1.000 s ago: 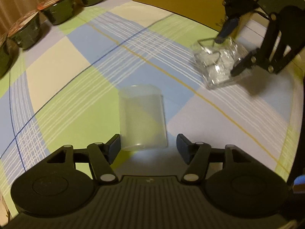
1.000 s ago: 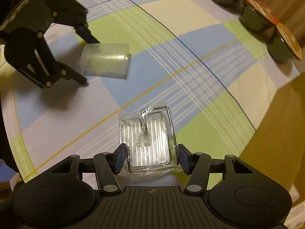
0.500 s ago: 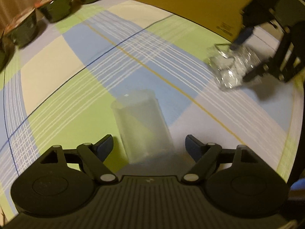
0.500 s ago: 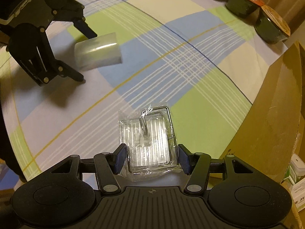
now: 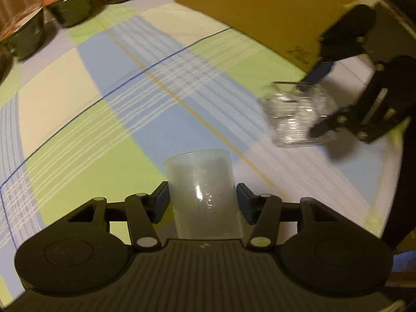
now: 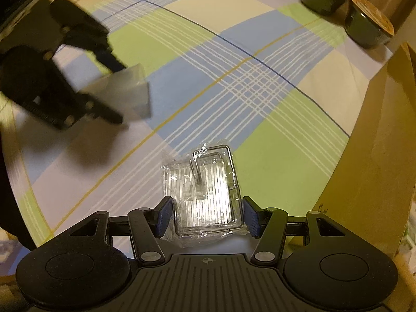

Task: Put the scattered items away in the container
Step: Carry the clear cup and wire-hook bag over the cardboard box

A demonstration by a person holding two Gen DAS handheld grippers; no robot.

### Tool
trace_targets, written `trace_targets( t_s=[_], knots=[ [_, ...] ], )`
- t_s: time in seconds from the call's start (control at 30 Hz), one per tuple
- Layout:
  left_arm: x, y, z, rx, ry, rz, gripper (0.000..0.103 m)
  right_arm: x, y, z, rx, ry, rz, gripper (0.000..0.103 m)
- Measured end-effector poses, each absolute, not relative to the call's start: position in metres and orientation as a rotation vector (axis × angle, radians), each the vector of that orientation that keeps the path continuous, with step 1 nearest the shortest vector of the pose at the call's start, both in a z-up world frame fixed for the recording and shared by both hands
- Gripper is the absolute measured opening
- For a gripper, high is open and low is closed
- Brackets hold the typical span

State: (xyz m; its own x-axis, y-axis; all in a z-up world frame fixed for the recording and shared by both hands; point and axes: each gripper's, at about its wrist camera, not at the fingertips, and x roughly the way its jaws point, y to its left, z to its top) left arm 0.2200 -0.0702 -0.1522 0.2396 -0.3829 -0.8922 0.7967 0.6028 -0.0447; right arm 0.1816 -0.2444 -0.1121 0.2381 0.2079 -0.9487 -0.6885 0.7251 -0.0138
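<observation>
Checked cloth [image 5: 85, 119] covers the bed. Left wrist view: the left gripper [image 5: 202, 205] clamps a frosted plastic cup [image 5: 204, 195]; the cardboard box [image 5: 260, 13] stands at one o'clock. Squeezing might buckle its thin wall. Right wrist view: the right gripper [image 6: 208, 217] pinches a crinkly clear packet [image 6: 205, 195]; slick wrap could slip.

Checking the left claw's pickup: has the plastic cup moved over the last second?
Yes. The plastic cup has come off the tablecloth and tipped up in the left claw, now above the yellow stripe it lay clear of.
</observation>
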Motion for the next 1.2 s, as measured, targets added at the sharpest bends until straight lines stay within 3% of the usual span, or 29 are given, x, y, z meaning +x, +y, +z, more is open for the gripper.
trace_targets(
  t_s=[0.43, 1.2],
  knots=[
    [0.162, -0.079, -0.129, 0.427, 1.049, -0.793, 0.050, 0.138, -0.267, -0.086, -0.364, 1.156, 0.581, 0.059],
    [0.088, -0.089, -0.035, 0.459, 0.942, -0.703, 0.050, 0.072, -0.286, -0.002, -0.293, 0.989, 0.526, 0.059]
  ],
)
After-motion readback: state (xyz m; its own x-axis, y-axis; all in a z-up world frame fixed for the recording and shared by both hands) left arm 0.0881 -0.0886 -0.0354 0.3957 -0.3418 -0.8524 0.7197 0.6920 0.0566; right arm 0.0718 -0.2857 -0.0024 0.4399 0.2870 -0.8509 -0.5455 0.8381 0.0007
